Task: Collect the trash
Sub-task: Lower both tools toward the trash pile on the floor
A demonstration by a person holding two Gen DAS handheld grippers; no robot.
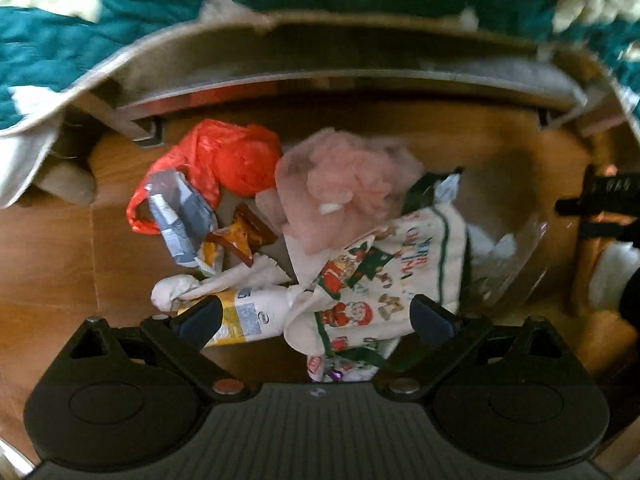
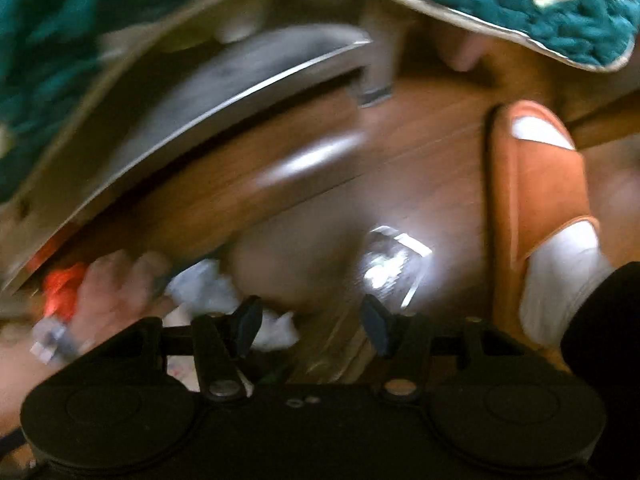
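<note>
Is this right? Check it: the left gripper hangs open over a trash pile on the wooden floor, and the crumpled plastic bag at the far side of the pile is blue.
Not quite. The plastic bag is red-orange, not blue, as the left wrist view shows. The rest holds: the left gripper is open above the trash pile on the wooden floor.

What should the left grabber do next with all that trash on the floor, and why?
Probably lower the left gripper a little and close on the Christmas-print cloth. Its jaws stand wide open and empty, and that cloth lies right between the fingertips, on top of the pile. The red plastic bag and pink tissue sit farther off.
</note>
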